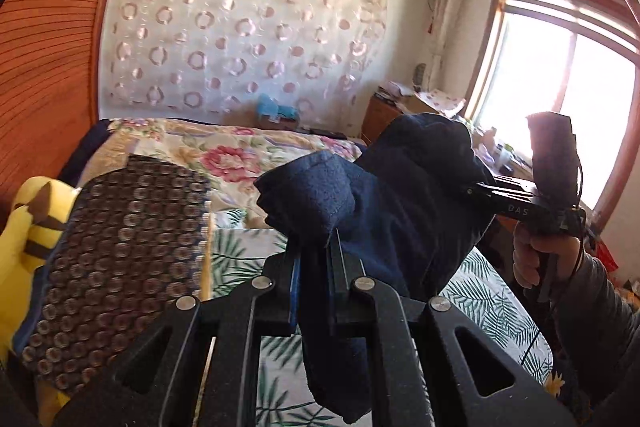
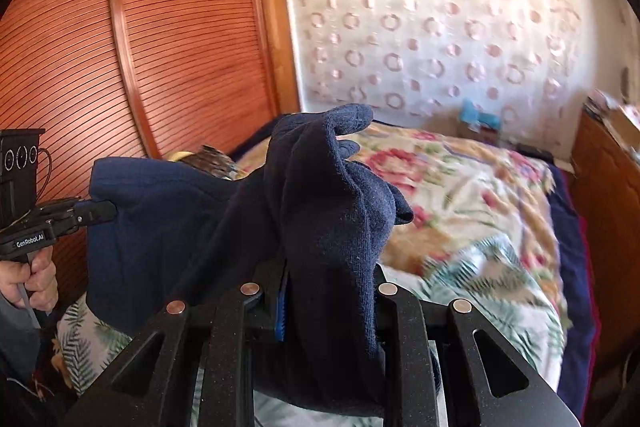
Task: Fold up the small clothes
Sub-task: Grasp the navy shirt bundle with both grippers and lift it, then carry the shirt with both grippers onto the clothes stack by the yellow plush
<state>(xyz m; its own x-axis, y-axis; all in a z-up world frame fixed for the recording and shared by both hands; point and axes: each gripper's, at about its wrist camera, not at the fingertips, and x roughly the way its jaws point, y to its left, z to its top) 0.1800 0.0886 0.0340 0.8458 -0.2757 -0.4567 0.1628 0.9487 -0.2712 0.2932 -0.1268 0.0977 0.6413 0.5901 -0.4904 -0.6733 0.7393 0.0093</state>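
Navy-blue knitted small garment (image 1: 400,195), soft fleece-like cloth: held in the air above the bed with the floral and leaf-print quilt (image 1: 248,151), not resting on it. Left tool (image 1: 316,251): narrow, clamped on one bunched edge of the garment. Right tool (image 2: 320,267): likewise closed on the opposite bunched edge; seen from the left camera, its black tips bite the cloth's far side.

Step in hand, by judgement: lift and spread before the first fold; the cloth hangs slack and crumpled between the two grips. Next move calls for drawing the tools apart to tension the cloth, then lowering it flat onto the quilt.

Surroundings, relative to the bed: brown honeycomb-patterned cushion (image 1: 120,267) and yellow striped plush toy (image 1: 28,223) on its left side, near the lay-down area and a possible obstruction; wooden slatted wardrobe door (image 2: 120,47) beside; window (image 1: 568,75) beyond the far right corner.
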